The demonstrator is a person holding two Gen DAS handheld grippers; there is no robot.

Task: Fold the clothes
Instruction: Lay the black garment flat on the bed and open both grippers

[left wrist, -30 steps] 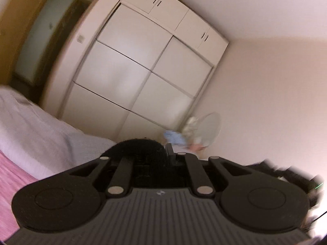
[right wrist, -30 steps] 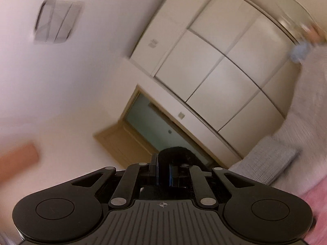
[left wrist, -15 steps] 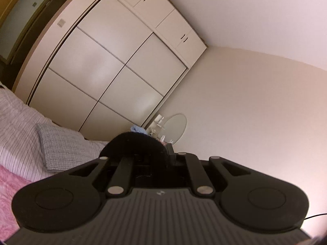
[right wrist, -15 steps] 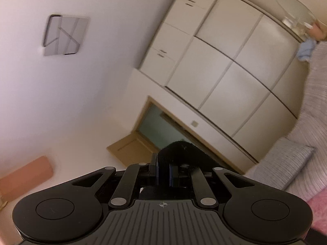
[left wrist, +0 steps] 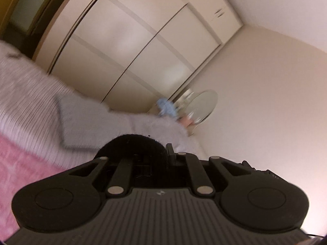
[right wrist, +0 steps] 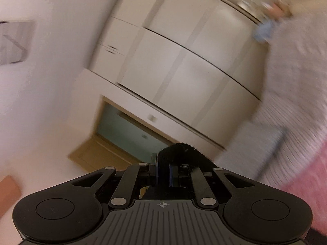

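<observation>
I have both tongs clenched on one black garment (left wrist: 130, 145): left gripper (left wrist: 152, 159) and right gripper (right wrist: 163, 172), each pinching a bunched edge. The cloth hangs below my cameras, out of view; neither hand looks nearer.

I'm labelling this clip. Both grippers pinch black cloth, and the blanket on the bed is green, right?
One thing is wrong: the blanket is pink, not green, as the left wrist view shows at lower left. The rest holds: the left gripper and the right gripper each pinch black cloth, held up above the bed.
</observation>
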